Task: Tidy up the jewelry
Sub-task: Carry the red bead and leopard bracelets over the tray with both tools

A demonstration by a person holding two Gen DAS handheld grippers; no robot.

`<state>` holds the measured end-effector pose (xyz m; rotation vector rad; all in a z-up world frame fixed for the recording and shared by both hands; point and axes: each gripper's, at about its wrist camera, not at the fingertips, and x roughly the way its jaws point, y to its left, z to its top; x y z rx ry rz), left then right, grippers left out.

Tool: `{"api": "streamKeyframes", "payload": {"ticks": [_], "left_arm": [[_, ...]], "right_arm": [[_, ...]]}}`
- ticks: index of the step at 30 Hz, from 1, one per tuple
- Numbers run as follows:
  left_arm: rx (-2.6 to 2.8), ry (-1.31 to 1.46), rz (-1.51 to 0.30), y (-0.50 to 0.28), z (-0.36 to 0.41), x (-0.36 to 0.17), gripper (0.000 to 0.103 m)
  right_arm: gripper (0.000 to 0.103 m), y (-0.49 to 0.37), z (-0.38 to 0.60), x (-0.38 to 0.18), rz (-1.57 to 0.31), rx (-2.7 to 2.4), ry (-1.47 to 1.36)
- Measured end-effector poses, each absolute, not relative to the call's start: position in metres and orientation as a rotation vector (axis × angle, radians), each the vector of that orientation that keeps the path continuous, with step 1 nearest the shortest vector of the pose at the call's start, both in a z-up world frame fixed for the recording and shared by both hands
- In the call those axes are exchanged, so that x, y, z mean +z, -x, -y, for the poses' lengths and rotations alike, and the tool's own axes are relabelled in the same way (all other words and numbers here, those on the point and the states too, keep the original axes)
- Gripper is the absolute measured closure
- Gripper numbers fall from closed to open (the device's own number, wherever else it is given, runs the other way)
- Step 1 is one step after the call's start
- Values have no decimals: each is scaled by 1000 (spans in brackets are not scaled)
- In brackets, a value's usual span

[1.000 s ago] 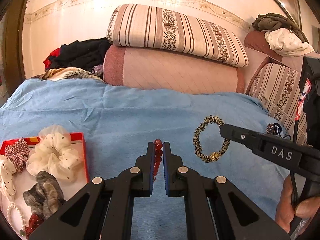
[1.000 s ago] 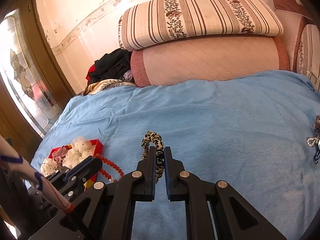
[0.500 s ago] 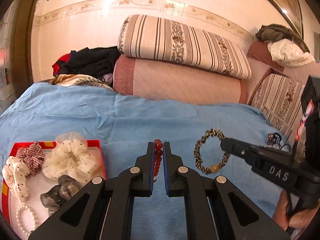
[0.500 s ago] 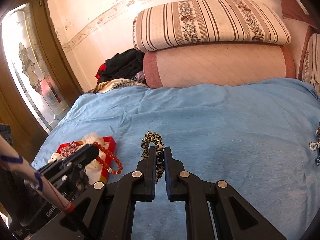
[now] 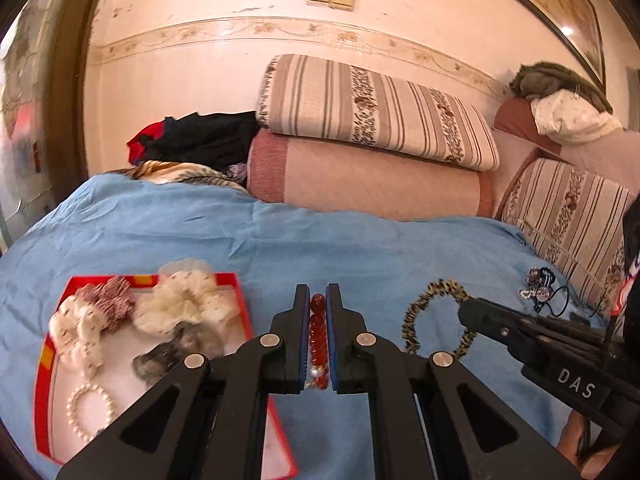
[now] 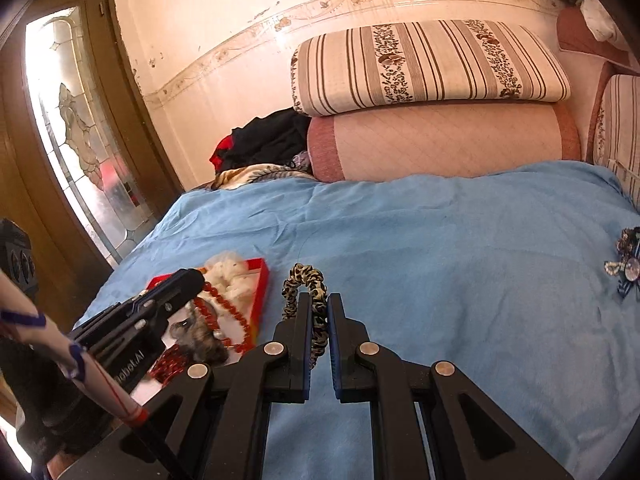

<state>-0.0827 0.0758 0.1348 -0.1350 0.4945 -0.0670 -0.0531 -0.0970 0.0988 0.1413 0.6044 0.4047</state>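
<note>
Lower left of the left wrist view, red tray (image 5: 240, 300) already holds scrunchies (image 5: 188, 304) and pearl bracelet (image 5: 90, 410); I've left gripper (image 5: 318, 300) clamped on red bead string (image 5: 318, 332), right gripper (image 6: 319, 306) pinching leopard scrunchie (image 6: 306, 280), brooch (image 6: 626, 260) unsorted at right edge.

Your tray (image 5: 240, 292) on the bedspread (image 5: 360, 256), scrunchies (image 5: 184, 306) inside it, brooch (image 5: 538, 284) far right of it, pillows (image 5: 372, 148) behind it.

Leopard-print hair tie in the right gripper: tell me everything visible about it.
The leopard-print hair tie is a thin fabric-covered loop, tan with dark spots. It hangs clamped between the shut fingers of the right gripper, held above the blue blanket. The left view shows the open ring; nothing else touches it.
</note>
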Motion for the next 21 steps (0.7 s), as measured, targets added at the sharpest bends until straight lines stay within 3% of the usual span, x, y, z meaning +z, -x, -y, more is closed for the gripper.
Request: {"api": "streamKeyframes", "payload": {"ticks": [21], "left_arm": [[229, 304, -481, 167, -254, 122, 96]], "right_arm": [[95, 105, -14, 102, -623, 615, -51]]}}
